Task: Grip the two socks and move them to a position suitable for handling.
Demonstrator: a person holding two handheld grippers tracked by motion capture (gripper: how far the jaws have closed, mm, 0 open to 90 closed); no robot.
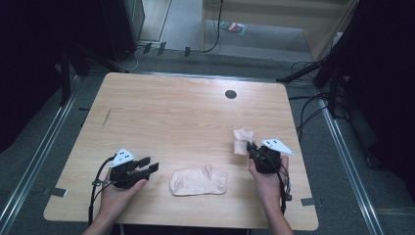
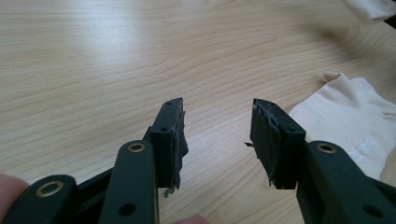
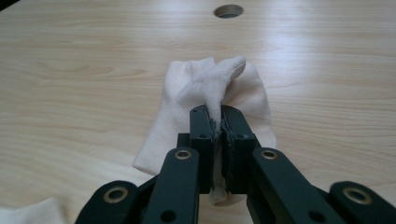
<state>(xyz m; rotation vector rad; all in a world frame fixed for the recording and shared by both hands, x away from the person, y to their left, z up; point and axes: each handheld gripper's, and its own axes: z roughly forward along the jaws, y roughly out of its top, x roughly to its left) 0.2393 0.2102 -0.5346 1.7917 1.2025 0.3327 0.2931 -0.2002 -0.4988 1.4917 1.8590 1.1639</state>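
Left tongs (image 1: 148, 168) part-open and empty near the front desk edge, flat cream sock (image 1: 199, 181) just beside, right tongs (image 1: 251, 147) clamped on a second, bunched sock (image 3: 212, 93), pale wood desk (image 1: 166, 112) with round cable hole (image 1: 230, 94), grey carpet, cables, dark room beyond.

I am viewing the table (image 1: 195, 112) evenly lit from above, while the surrounding floor is falling into deep shadow. Soft glare is streaking the wood in both gripper views. The near black jaws are showing sharp; the far tabletop is blurring slightly. The high view is looking soft and grainy.
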